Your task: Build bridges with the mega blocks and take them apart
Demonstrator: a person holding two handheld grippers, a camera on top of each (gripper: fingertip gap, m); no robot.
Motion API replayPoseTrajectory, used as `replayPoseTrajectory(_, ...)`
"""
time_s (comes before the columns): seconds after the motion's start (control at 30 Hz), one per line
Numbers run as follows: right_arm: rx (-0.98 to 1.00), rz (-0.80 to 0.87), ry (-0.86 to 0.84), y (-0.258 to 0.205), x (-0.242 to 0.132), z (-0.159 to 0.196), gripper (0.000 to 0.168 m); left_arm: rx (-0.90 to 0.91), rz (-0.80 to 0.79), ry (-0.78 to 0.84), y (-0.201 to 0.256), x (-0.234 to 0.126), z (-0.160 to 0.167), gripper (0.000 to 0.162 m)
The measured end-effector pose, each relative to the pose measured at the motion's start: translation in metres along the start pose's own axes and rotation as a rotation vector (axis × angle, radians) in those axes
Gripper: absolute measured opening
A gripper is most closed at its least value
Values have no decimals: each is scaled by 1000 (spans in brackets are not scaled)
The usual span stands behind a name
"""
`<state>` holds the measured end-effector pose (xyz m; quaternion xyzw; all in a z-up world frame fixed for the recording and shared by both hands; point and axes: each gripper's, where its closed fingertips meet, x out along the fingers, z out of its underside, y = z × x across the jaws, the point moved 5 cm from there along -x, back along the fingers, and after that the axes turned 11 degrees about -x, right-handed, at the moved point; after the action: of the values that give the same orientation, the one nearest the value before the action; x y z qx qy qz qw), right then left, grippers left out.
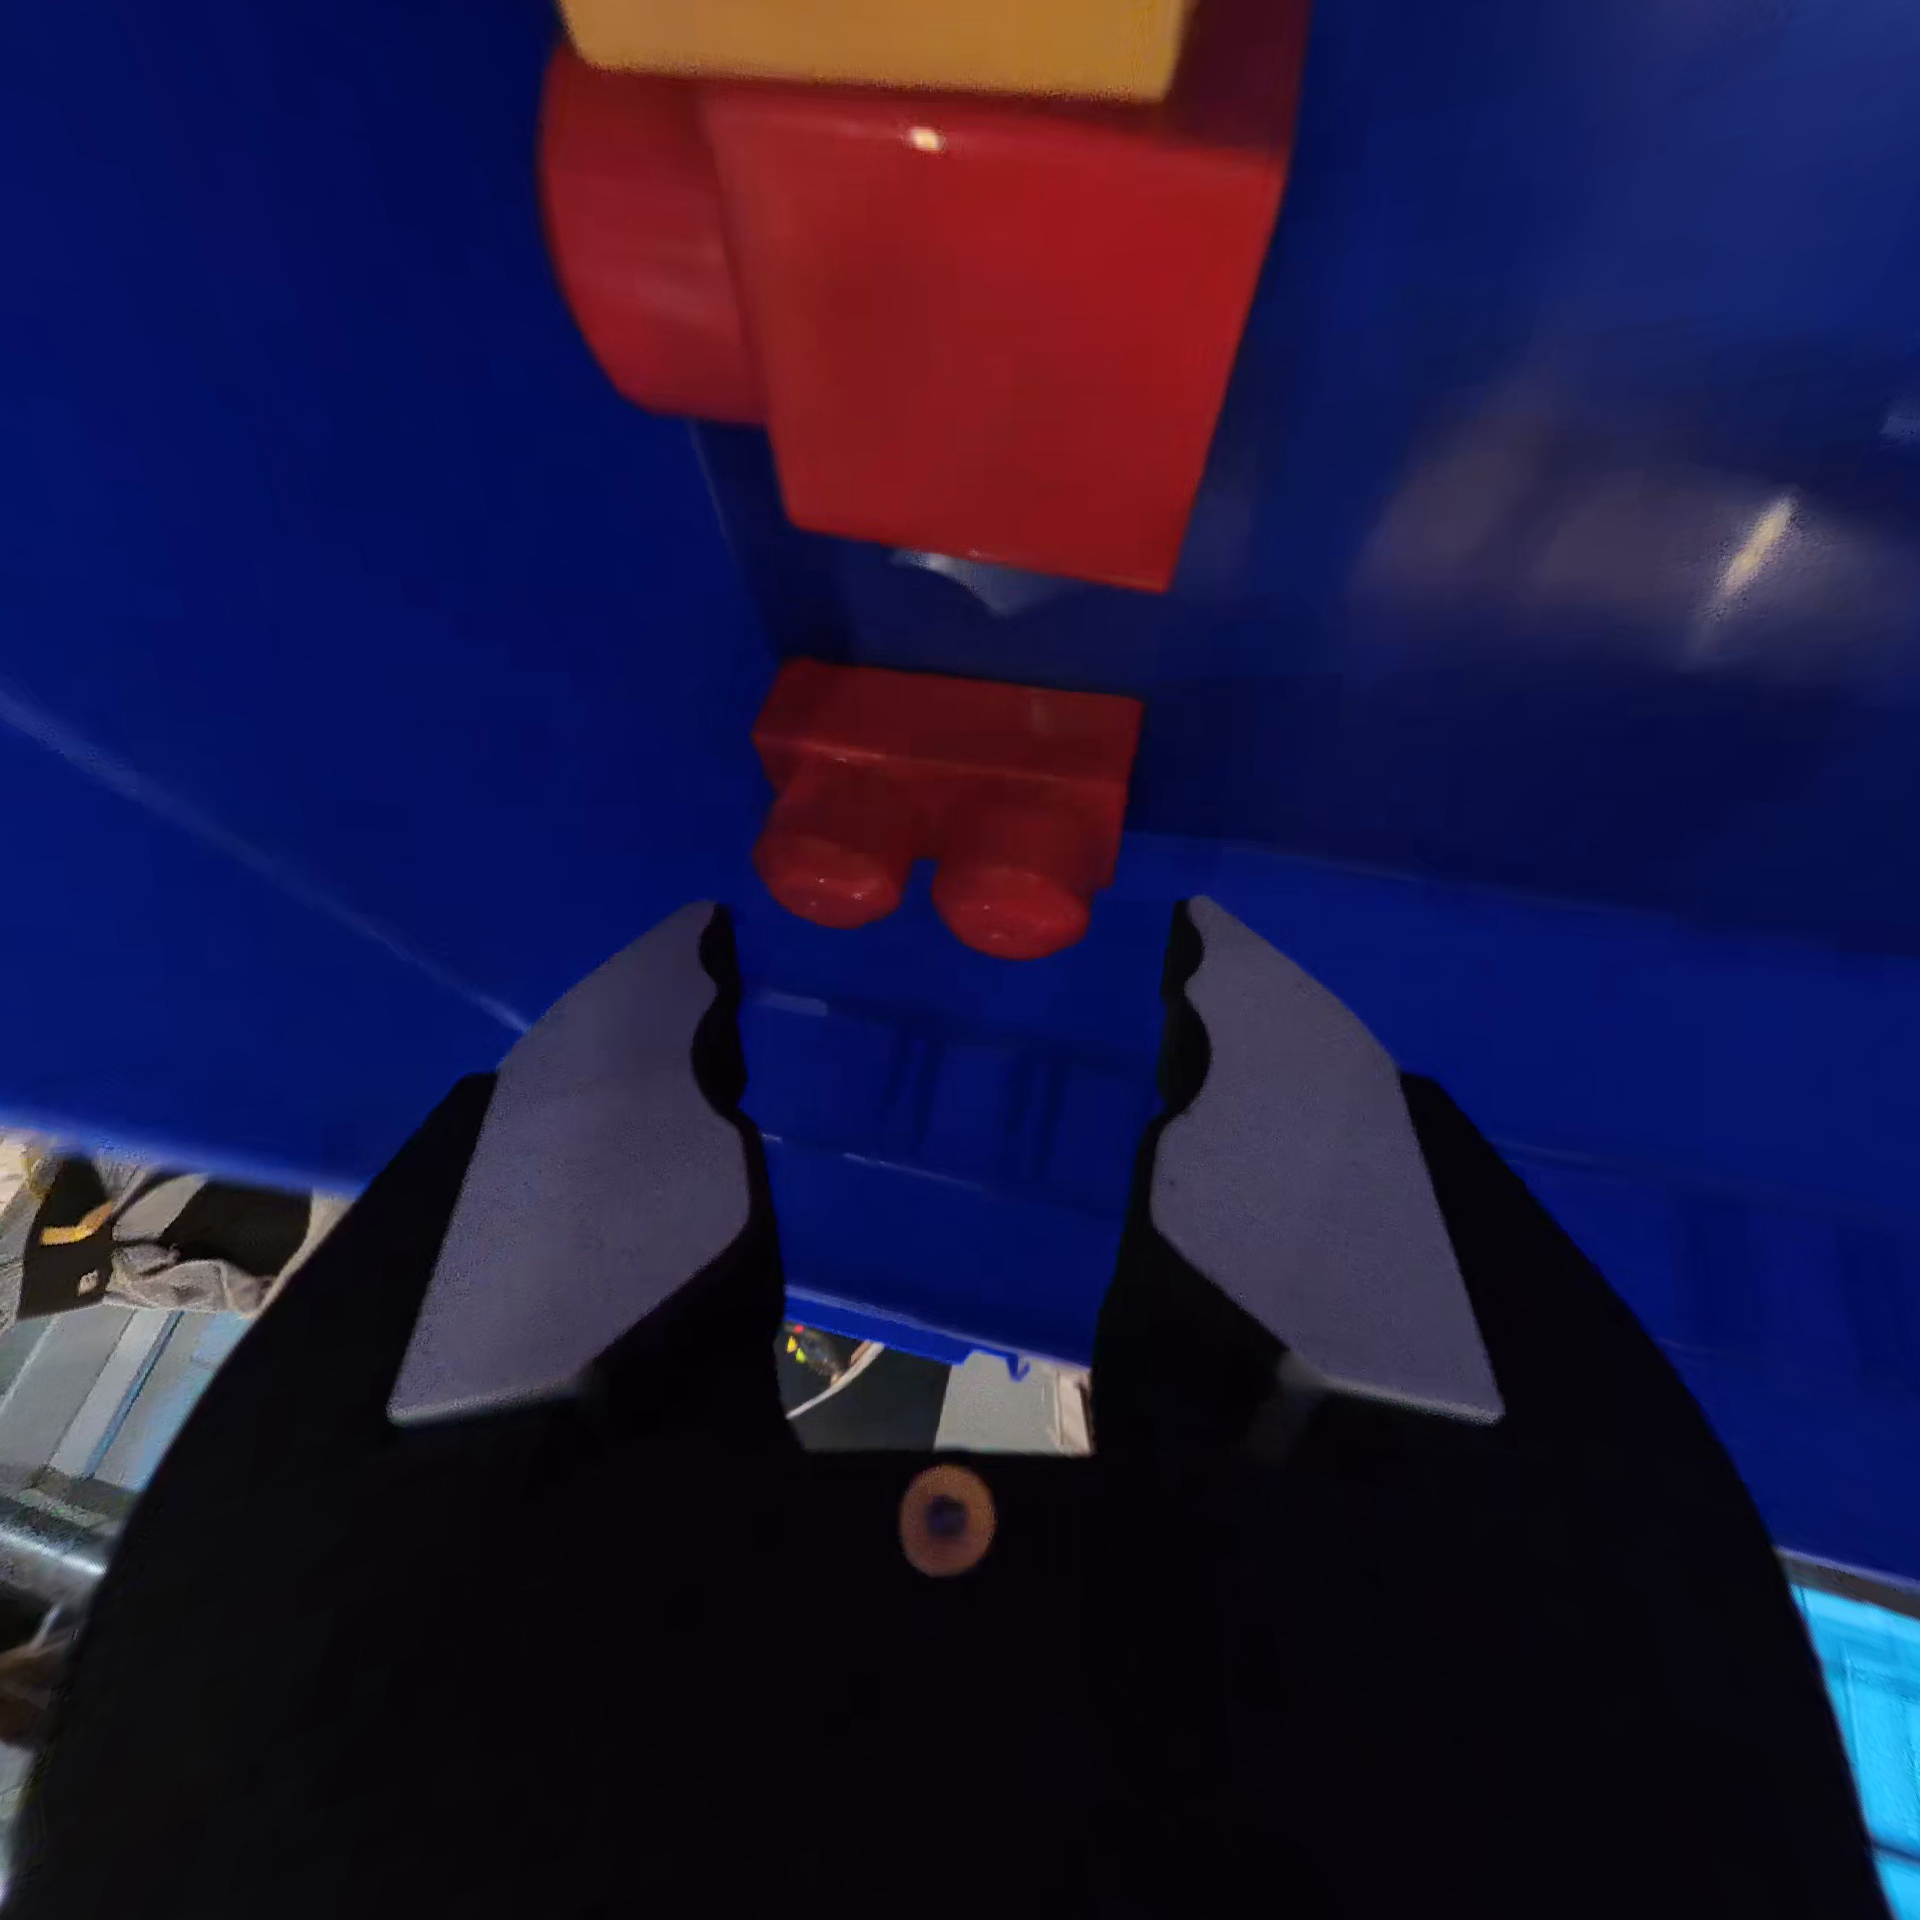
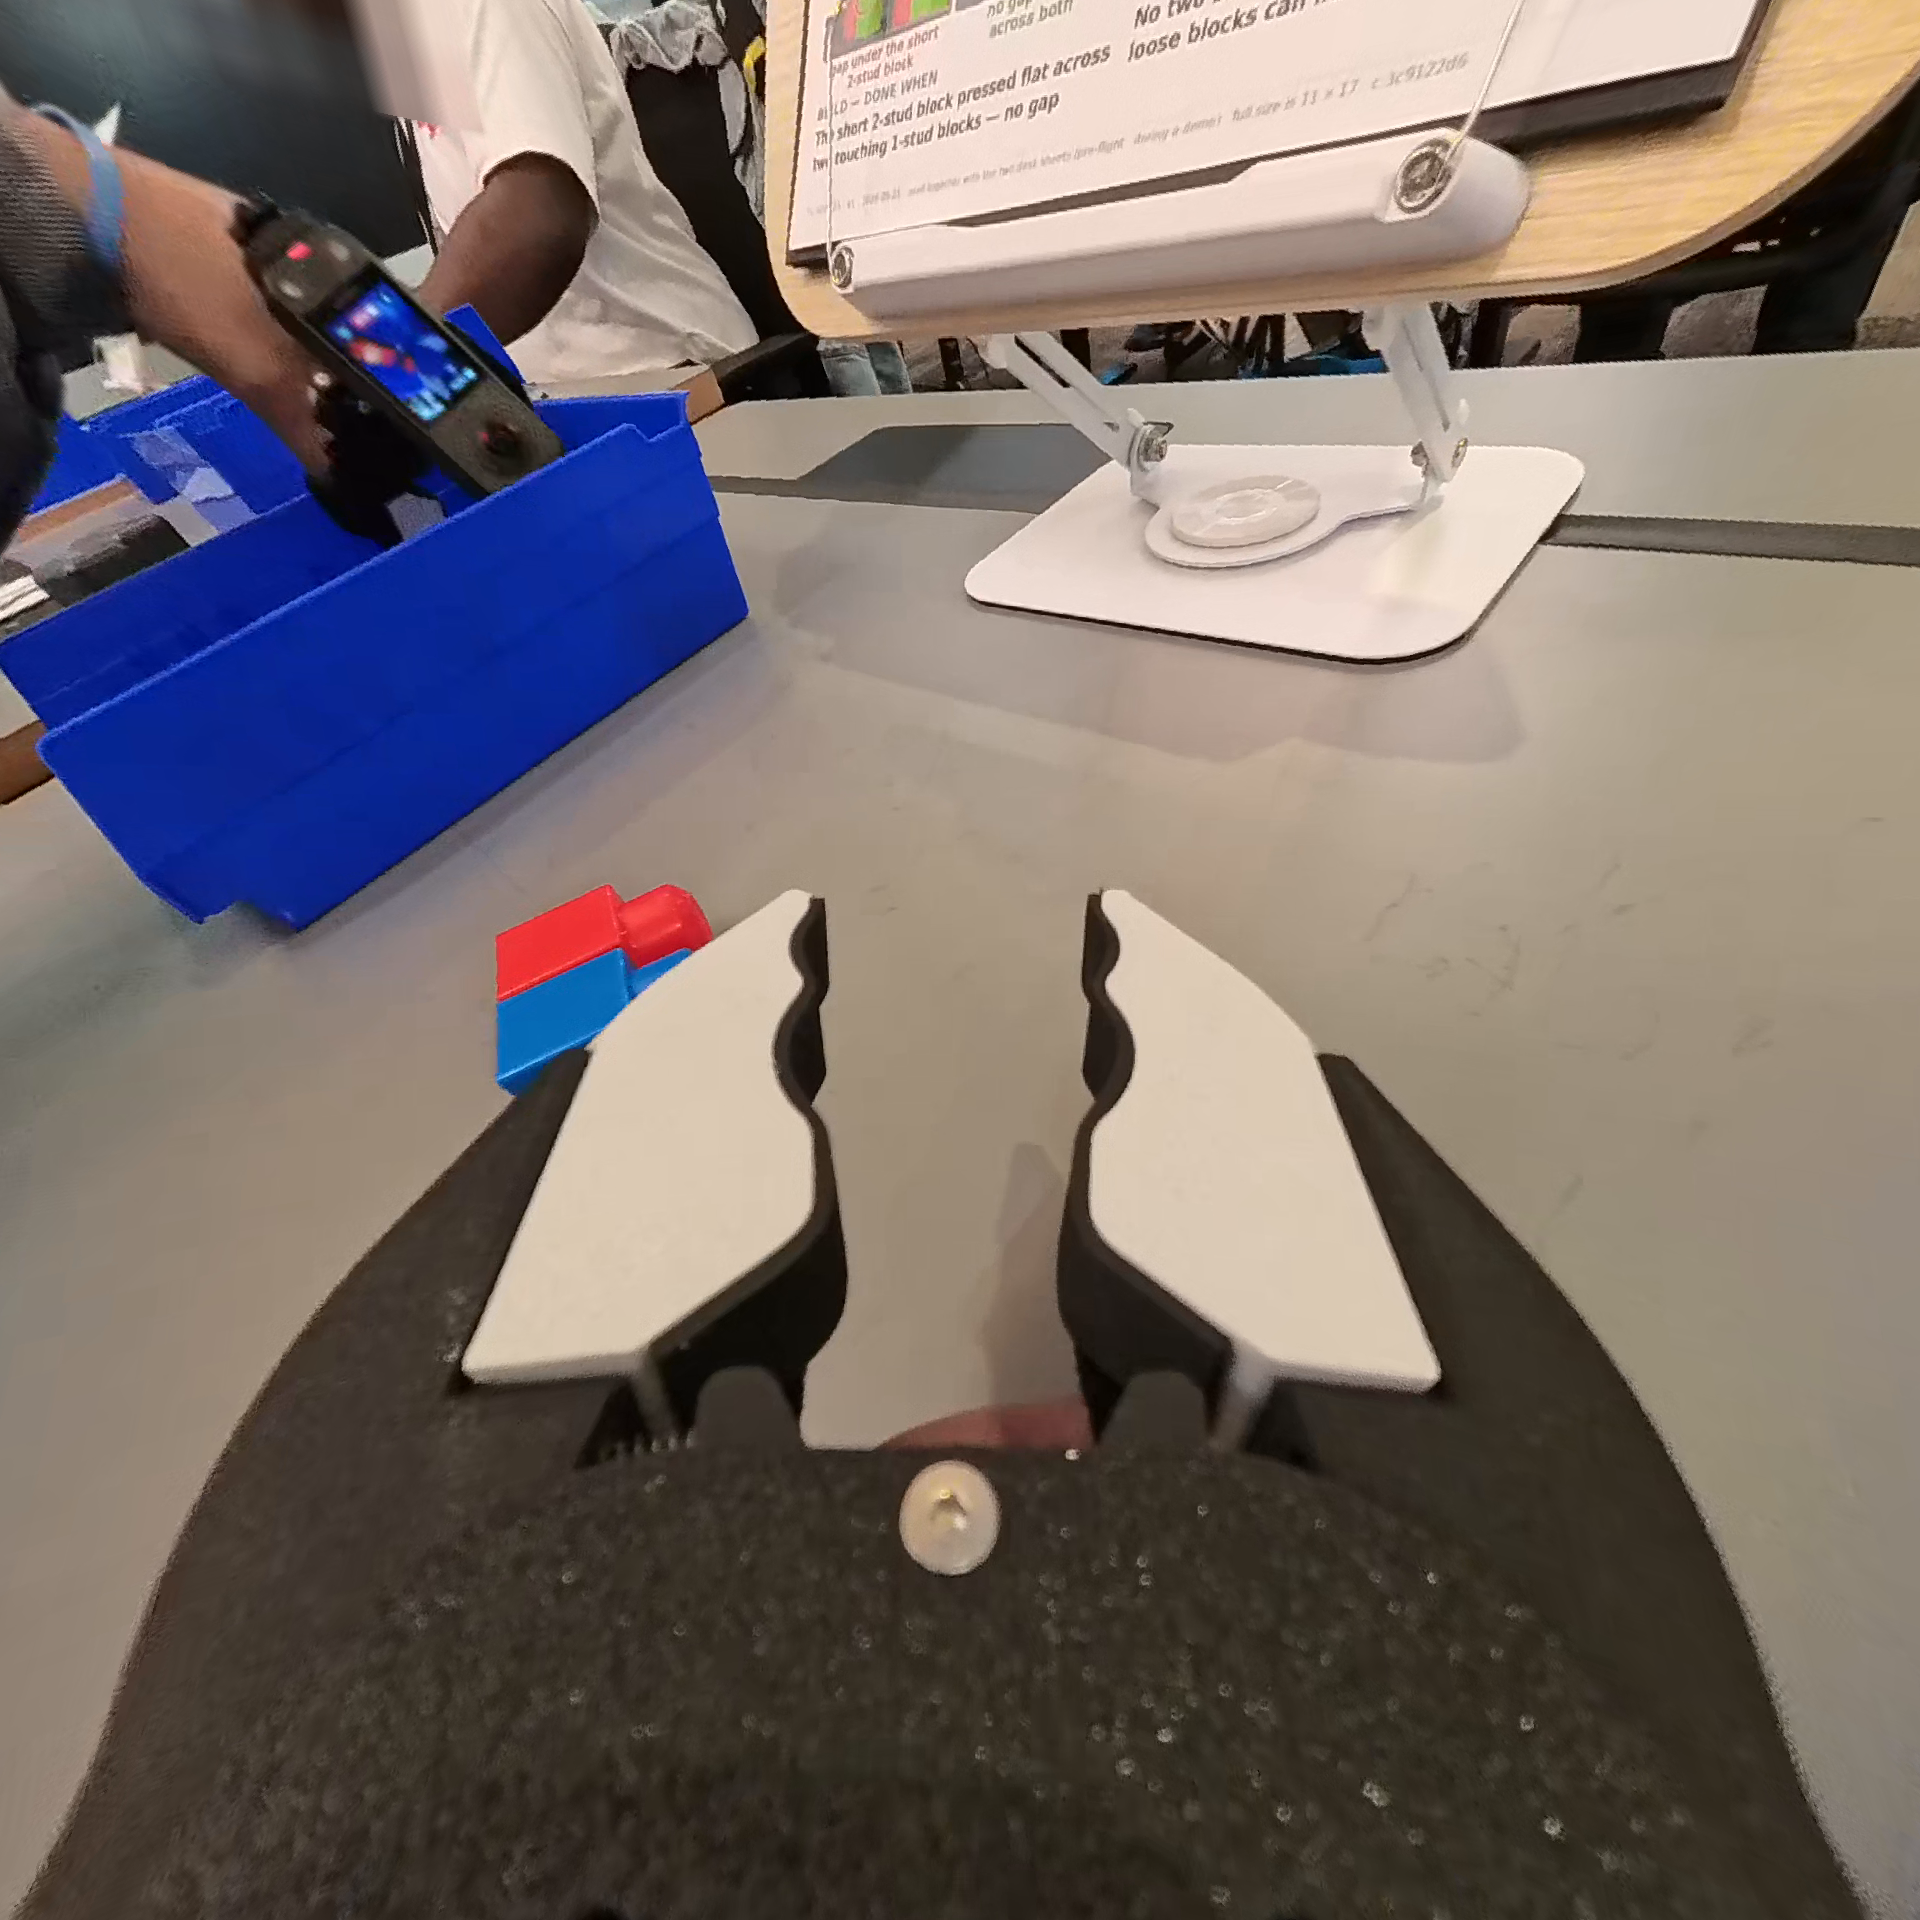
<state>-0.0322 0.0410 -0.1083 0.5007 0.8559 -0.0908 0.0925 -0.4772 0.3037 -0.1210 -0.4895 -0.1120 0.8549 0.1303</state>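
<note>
Both fingers of the left gripper (image 1: 951,909) stand spread with nothing between them, reaching down into the blue plastic bin (image 1: 312,520). Just ahead of the fingertips lies a small red two-stud block (image 1: 940,774), its studs turned toward the camera and apart from both fingers, in line with the gap. Farther in lies a larger red block (image 1: 997,343) on its side with one round stud showing at the left, and beyond it the edge of a yellow block (image 1: 883,47) touches or overlaps the red one at the top of the frame. All three lie inside the bin.

The right wrist view shows what the left cannot: the blue bin (image 2: 416,665) from outside, standing on a grey table (image 2: 1351,883), with the left gripper (image 2: 358,499) dipped into it and a hand (image 2: 260,353) holding its handle. From here the bin's contents are hidden by its wall. The right gripper (image 2: 956,914) hovers over bare tabletop, its fingers also spread and holding nothing. Just left of its left finger (image 2: 675,1122), partly hidden behind it, a red block (image 2: 592,935) sits stacked on a blue block (image 2: 561,1013), lying on the table outside the bin. Farther back stands a white stand (image 2: 1278,540) carrying an instruction sheet (image 2: 1143,125).
</note>
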Motion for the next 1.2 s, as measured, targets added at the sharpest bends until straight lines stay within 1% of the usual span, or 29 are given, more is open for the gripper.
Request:
replayPoseTrajectory(0.13,10,-7,0,0,0,0,47,30,45,-65,-4,6,-1,63)
replayPoseTrajectory(0.3,19,-16,-8,1,1,1,47,23,72,-87,-1,4,1,62)
replayPoseTrajectory(0.37,20,-17,-11,1,1,1,47,-1,93,-47,6,-2,2,60)
replayPoseTrajectory(0.4,21,-18,-12,1,1,1,47,-8,94,-26,9,-8,3,56)
replayPoseTrajectory(0.43,21,-18,-13,0,1,2,47,-4,90,-2,11,-17,7,21)
replayPoseTrajectory(0.47,20,-19,-15,0,1,2,47,-4,73,47,14,-28,9,0)
replayPoseTrajectory(0.53,16,-19,-18,0,2,2,47,-50,40,159,18,-51,10,0)
replayPoseTrajectory(0.57,14,-19,-20,0,2,2,47,-65,51,181,24,-61,13,2)
replayPoseTrajectory(0.63,11,-19,-23,-1,2,2,47,-75,47,198,33,-72,17,11)
replayPoseTrajectory(0.73,7,-20,-25,-1,3,2,46,-103,70,200,45,-79,18,25)
replayPoseTrajectory(0.8,0,-21,-29,-2,3,2,46,-106,37,174,45,-78,18,41)
replayPoseTrajectory(0.87,-11,-19,-27,-3,3,2,46,-99,14,167,42,-76,17,44)
replayPoseTrajectory(0.93,-20,-19,-30,-4,3,2,46,-88,-13,175,37,-71,10,54)
replayPoseTrajectory(1.07,-32,-23,-44,-5,5,2,46,-101,2,231,21,-49,-13,72)
replayPoseTrajectory(1.1,-30,-25,-44,-5,5,2,46,-115,7,249,16,-43,-18,75)
replayPoseTrajectory(1.2,-15,-31,-45,-4,5,3,46,-151,60,305,4,-32,-27,76)
